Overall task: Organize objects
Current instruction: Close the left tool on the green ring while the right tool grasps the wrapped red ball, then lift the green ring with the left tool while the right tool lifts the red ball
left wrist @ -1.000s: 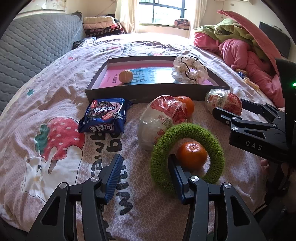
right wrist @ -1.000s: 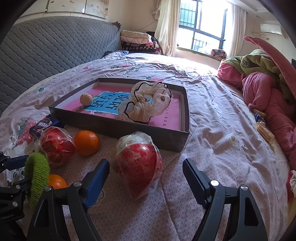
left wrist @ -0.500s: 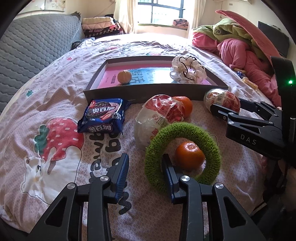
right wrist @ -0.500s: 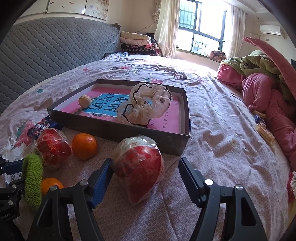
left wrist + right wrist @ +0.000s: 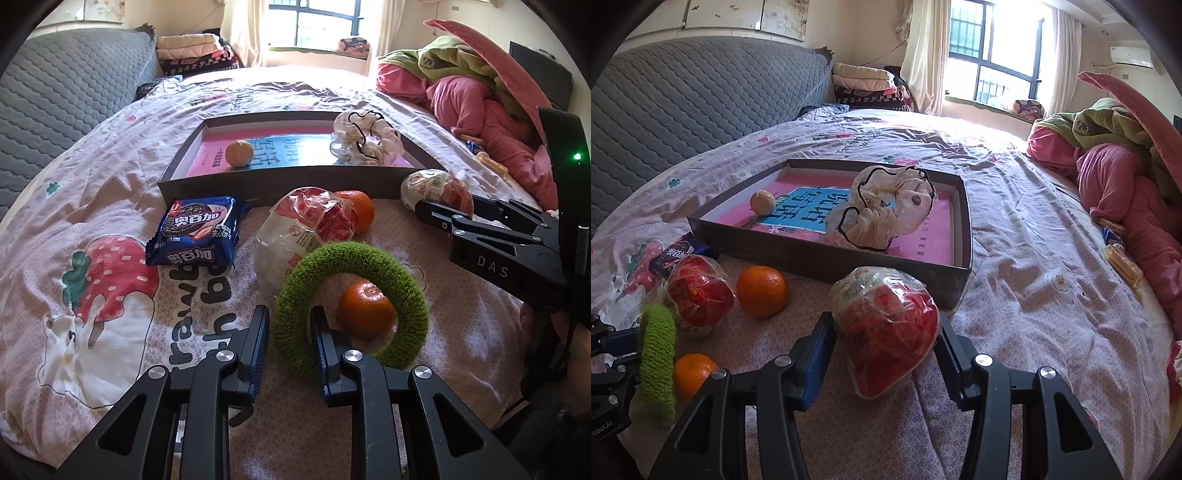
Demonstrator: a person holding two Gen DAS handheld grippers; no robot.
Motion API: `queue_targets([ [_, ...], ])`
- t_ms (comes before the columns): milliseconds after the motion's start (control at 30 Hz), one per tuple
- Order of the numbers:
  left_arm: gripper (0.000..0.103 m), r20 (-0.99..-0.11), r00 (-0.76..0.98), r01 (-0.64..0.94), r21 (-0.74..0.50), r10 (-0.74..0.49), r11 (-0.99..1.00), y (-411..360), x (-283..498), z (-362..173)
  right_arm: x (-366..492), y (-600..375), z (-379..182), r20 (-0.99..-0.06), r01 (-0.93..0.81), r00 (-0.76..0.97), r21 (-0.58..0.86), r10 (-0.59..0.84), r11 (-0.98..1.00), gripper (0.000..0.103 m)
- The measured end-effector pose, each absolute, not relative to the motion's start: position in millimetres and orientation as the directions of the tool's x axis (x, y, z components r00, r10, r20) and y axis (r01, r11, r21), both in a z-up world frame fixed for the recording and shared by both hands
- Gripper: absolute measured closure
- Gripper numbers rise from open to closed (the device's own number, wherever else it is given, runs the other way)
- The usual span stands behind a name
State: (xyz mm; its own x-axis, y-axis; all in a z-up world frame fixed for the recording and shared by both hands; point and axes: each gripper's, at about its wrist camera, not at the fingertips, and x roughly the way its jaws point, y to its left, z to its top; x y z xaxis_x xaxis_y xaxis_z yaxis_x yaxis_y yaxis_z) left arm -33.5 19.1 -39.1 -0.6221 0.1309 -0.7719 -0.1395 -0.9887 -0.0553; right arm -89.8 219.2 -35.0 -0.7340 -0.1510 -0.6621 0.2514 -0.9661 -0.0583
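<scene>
I have the left gripper (image 5: 288,325) low over the bedspread (image 5: 110,177), and its jaws have just been closing on the near-left arc of the fuzzy green ring (image 5: 351,306); one finger sits outside the ring, the other inside the hole, and the pads look to be pinching the band. A small orange (image 5: 365,308) lies inside the ring's hole, just right of my inner finger. Just beyond the ring sits a plastic-wrapped red packet (image 5: 306,225), with a second orange (image 5: 356,210) touching its far right side. To the left of those lies a blue cookie pack (image 5: 195,232).

My right gripper (image 5: 886,336) has also been closing, around another wrapped red bundle (image 5: 886,325) resting near the right front corner of the dark tray (image 5: 827,254). The right pad is against the wrapper; on the left side I cannot tell whether the pad touches yet.

Farther off, the tray holds a pale round fruit (image 5: 762,202) at its left and a crumpled white bag with black trim (image 5: 886,206) toward the right
</scene>
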Motion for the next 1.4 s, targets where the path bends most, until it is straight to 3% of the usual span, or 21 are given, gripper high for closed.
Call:
queue_targets([
  [233, 0.081, -0.766, -0.628, -0.138, -0.060, 0.134, -0.989, 19, -34, -38, -87, 221, -27, -0.631, 0.261, -0.754, -0.033, -0.182, -0.965, 0.051],
  [467, 0.088, -0.752, -0.643, -0.136, -0.071, 0.143, -0.988, 15, -33, -33, -85, 218, -23, -0.613, 0.266, -0.768, -0.038, -0.188, -0.963, 0.051],
  [1400, 0.089, -0.661, -0.743, -0.070, -0.079, 0.105, -0.994, -10, -30, 16, -61, 216, 6, -0.495, 0.302, -0.835, -0.042, -0.243, -0.952, 0.051],
])
